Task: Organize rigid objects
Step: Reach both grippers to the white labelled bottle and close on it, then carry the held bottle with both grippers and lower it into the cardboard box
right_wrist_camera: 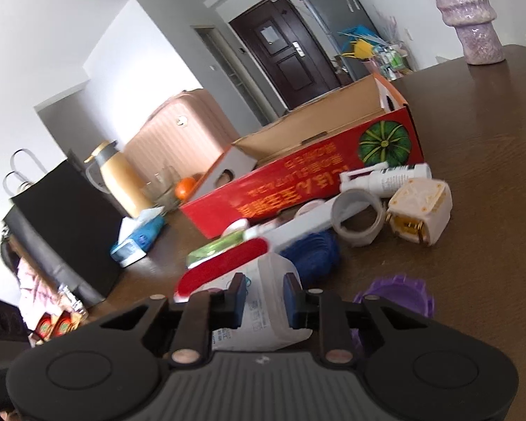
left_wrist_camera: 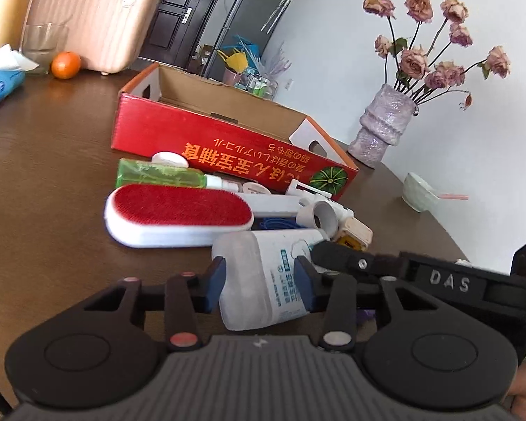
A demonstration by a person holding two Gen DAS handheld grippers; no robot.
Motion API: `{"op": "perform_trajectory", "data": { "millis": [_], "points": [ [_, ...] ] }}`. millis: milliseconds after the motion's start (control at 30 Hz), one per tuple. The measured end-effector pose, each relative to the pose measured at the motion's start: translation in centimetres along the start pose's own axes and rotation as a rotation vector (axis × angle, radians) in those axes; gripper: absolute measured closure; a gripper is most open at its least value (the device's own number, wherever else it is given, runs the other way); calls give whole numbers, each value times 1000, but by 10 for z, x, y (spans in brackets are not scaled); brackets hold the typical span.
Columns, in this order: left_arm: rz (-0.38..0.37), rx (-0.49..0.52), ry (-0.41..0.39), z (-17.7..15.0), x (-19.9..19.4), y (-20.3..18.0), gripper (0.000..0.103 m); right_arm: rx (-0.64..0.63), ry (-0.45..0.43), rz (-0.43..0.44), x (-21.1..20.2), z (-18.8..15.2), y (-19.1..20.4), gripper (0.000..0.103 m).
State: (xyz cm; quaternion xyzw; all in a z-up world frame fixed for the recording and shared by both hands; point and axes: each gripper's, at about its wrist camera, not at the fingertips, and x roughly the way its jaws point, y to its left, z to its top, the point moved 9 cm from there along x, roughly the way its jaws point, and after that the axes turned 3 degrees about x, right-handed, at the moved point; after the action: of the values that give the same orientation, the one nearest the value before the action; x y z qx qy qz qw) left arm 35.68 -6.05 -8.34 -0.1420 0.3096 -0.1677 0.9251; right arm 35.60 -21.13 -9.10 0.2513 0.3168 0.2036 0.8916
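Bearing "DAS", right hand-held gripper (left_wrist_camera: 319,247) (embossed), white bottle (left_wrist_camera: 263,273)

We are looking across a bright room with white walls.
A dark door (left_wrist_camera: 173,14) is standing upper centre, a grey fridge (left_wrist_camera: 249,17) beside it; daylight is falling on the brown table (left_wrist_camera: 52,161).

The right gripper (right_wrist_camera: 263,300) had its blue-padded fingers (right_wrist_camera: 237,298) closed on a translucent white plastic bottle with a printed label (right_wrist_camera: 263,280) above the dark brown wooden table (right_wrist_camera: 473,175). Beyond lay a white lint brush with a red pad (right_wrist_camera: 221,266), a white tape ring (right_wrist_camera: 357,221), a cream cube-shaped plug adapter (right_wrist_camera: 421,210) and an open red cardboard box (right_wrist_camera: 315,182).
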Motion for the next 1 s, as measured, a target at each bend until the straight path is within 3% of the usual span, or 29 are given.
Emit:
{"op": "perform_trajectory", "data": {
  "millis": [300,567,767,1000],
  "points": [
    [-26,-1,-73,-23,-67,-13,63,-105,-81,-11,-65,-43,41,80],
    [-28,32,-143,-16,-90,-24,63,-133,-131,8,-85,-40,58,80],
    [-38,53,-187,27,-83,-33,63,-111,-197,10,-80,9,67,80],
    [-30,83,-269,131,-52,-40,63,-199,-286,27,-45,109,90,80]
  ]
}}
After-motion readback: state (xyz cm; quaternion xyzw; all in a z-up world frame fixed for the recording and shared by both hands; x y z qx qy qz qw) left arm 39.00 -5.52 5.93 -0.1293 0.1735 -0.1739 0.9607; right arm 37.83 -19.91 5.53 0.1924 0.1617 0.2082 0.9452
